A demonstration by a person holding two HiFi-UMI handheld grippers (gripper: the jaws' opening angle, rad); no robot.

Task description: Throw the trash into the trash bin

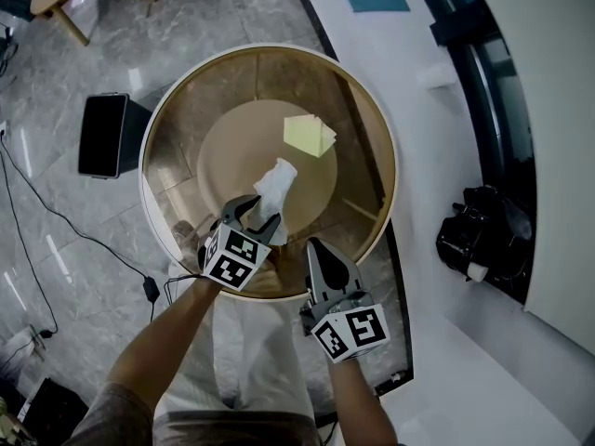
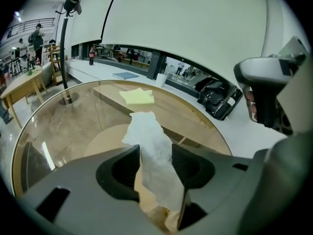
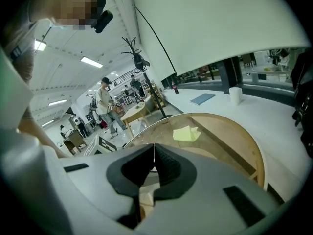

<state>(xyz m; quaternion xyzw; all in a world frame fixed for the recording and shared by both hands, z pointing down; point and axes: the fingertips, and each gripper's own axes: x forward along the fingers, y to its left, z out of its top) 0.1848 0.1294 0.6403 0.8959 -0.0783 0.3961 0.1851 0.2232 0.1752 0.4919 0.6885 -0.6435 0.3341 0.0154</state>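
The left gripper (image 1: 258, 210) pinches a white tissue (image 1: 277, 182) between its pads, over the near part of the round glass table (image 1: 232, 91); prob. not touching the glass, hard to tell. The right gripper (image 1: 318, 249) is closed w/ nothing inside. A yellow paper (image 1: 310, 135) lies on the table farther away.

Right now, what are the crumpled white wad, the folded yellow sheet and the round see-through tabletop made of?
The crumpled white wad: probably tissue paper, matte, soft wrinkles. The folded yellow sheet: thin matte paper, sharp creases. The round see-through tabletop: likely glass, glossy; the wooden base shows through and light glints off it.
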